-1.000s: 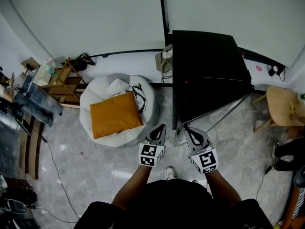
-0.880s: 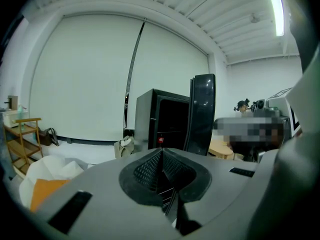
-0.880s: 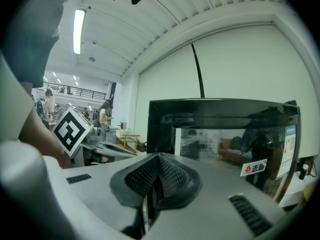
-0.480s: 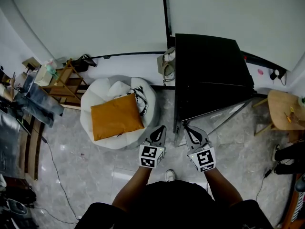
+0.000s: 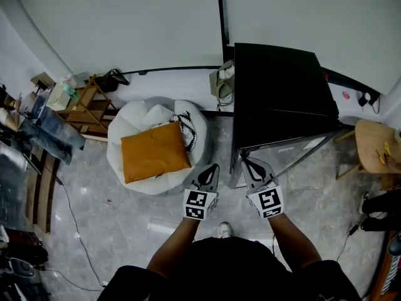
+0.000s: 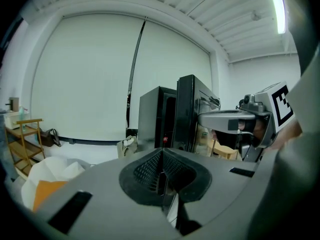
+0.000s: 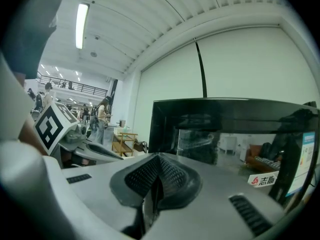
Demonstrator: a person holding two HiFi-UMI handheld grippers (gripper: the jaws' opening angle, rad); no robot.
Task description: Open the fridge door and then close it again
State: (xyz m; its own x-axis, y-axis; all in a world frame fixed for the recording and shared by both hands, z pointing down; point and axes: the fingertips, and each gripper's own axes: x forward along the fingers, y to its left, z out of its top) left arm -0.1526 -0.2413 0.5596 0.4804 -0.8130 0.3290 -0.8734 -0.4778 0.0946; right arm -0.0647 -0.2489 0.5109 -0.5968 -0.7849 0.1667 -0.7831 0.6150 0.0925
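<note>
Beside the fridge door, left claw and right claw are both pinched together, empty; right's contact unclear.

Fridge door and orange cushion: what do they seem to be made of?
Fridge door: dark and glossy, probably glass or a polished panel; it mirrors the room in the right gripper view.
Orange cushion: matte, soft-looking cloth, exact fabric unclear; no shine, rounded sagging edges.

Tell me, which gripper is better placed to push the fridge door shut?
Right. The right gripper sits at the open fridge door's edge, facing it; the left gripper hangs off to its left, shut.
</note>
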